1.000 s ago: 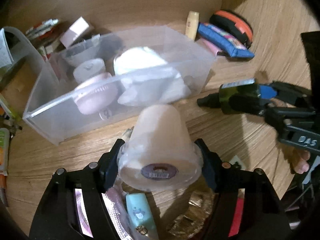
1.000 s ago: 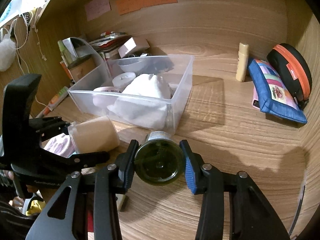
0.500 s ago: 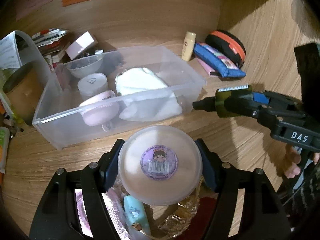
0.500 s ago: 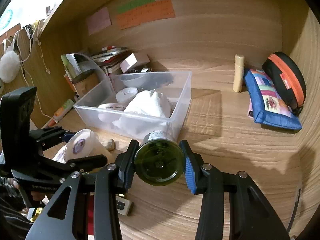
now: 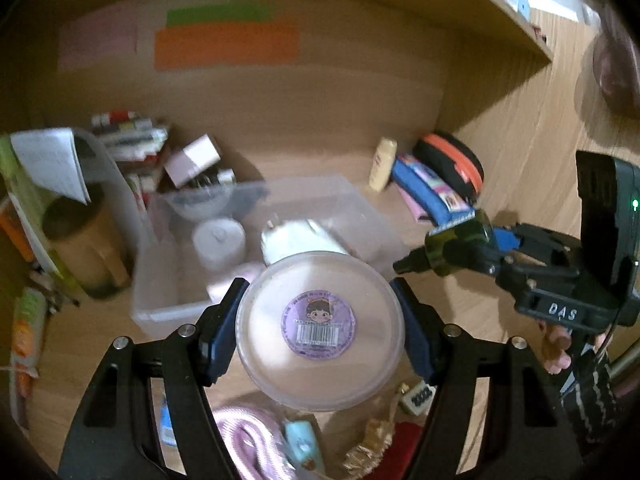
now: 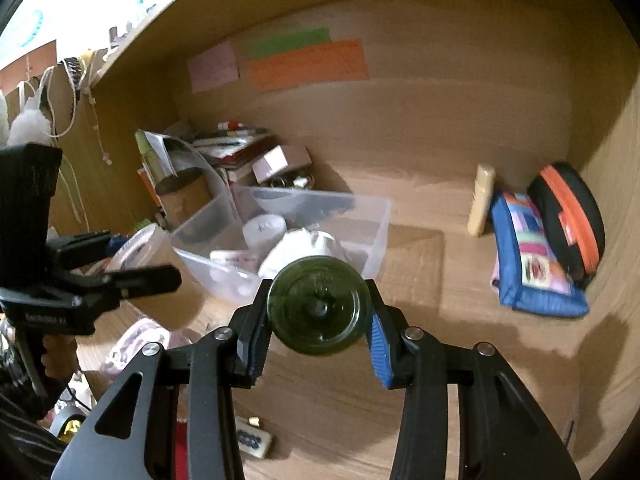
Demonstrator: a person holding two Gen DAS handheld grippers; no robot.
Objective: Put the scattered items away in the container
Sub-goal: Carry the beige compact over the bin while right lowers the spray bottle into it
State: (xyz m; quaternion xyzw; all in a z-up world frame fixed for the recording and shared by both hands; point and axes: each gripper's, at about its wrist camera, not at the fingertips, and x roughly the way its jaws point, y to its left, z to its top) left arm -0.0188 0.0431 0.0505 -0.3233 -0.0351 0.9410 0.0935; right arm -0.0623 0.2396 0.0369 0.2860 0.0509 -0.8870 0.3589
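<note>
Jaws of the left gripper (image 5: 320,330) squeeze a round plastic tub (image 5: 320,330) by its sides. The tub's flat end, with a purple sticker (image 5: 319,323), faces the camera. It is held up in the air, in front of the clear plastic bin (image 5: 352,204).

Jaws of the right gripper (image 6: 319,312) pinch a dark green glass bottle (image 6: 319,306). The bottle's round bottom faces the camera. It is also in the air, near the bin's front corner.

The bin sits on the wooden tabletop (image 6: 460,280). A white cloth (image 6: 304,246) and a small white jar (image 6: 264,228) lie inside it. A blue pouch (image 6: 532,264) and a black and orange case (image 6: 568,216) rest well off to the right.
</note>
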